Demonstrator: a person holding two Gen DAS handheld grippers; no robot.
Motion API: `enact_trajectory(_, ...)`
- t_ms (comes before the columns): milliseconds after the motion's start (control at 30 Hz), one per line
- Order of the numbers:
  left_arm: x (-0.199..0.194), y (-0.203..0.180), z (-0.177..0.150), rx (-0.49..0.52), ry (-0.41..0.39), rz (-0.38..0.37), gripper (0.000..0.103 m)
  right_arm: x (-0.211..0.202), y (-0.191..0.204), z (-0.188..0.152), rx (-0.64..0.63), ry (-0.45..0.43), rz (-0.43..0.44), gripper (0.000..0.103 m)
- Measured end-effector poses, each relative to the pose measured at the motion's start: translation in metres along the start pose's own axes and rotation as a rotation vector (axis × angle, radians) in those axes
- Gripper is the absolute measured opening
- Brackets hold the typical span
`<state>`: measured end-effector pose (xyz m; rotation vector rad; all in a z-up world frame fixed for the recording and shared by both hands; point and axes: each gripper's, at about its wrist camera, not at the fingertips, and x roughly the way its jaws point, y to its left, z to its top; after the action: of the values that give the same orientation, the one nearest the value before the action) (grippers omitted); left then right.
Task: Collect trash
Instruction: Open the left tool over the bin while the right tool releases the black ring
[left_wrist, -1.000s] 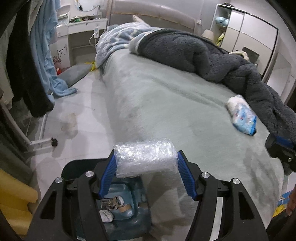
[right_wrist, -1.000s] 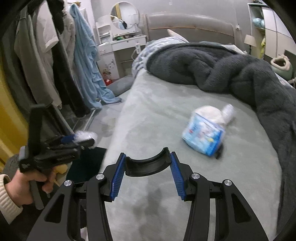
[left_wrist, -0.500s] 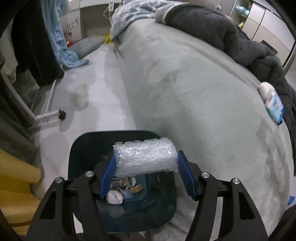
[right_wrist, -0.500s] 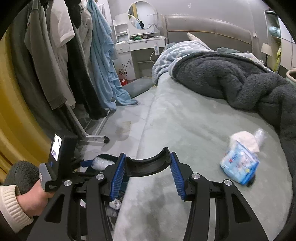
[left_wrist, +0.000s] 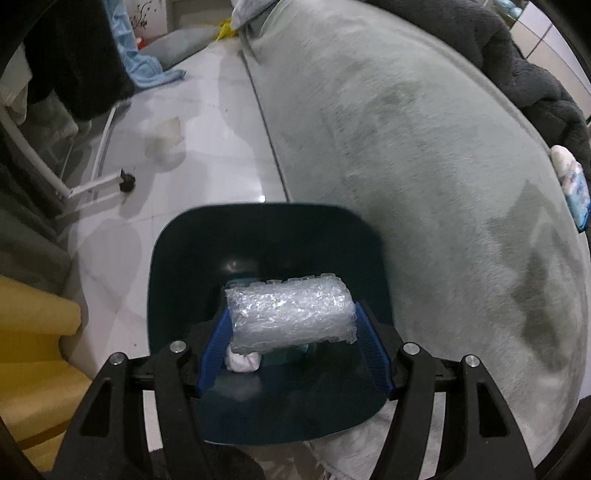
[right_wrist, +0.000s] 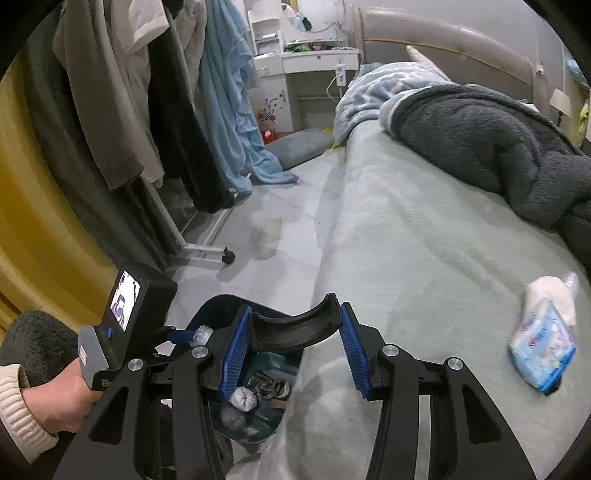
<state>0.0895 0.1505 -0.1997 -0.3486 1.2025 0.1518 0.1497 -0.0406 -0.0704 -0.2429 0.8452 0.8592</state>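
We hold a bubble wrap roll clamped in our left tongs above the bin; right tongs gape, empty; a tissue pack waits on the bed.

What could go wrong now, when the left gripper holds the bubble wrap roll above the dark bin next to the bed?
1. The left gripper pinches the bubble wrap roll only by its ends. The soft roll may cling to a pad on release and fall crooked.
2. The trash bin stands against the bed edge, so a sideways drop could hit the rim and land on the floor.
3. The tissue pack on the bed is not collected yet; the open right gripper could overlook it.
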Motion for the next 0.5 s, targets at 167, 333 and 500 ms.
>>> enact_trajectory(167, 0.003, 0.015, -0.002, -0.042, 0.043, -0.032, 0.069, 0.021, 0.002, -0.001, 0.001, 0.042, 0.004, 0.049)
enact_trajectory(333, 0.000, 0.021, -0.004, -0.044, 0.055, -0.034, 0.075, 0.042, 0.003, -0.004, 0.009, 0.084, 0.006, 0.049)
enact_trajectory(500, -0.015, 0.029, -0.004, -0.055, 0.027, -0.039, 0.081, 0.059, 0.007, -0.003, 0.016, 0.115, 0.008, 0.049)
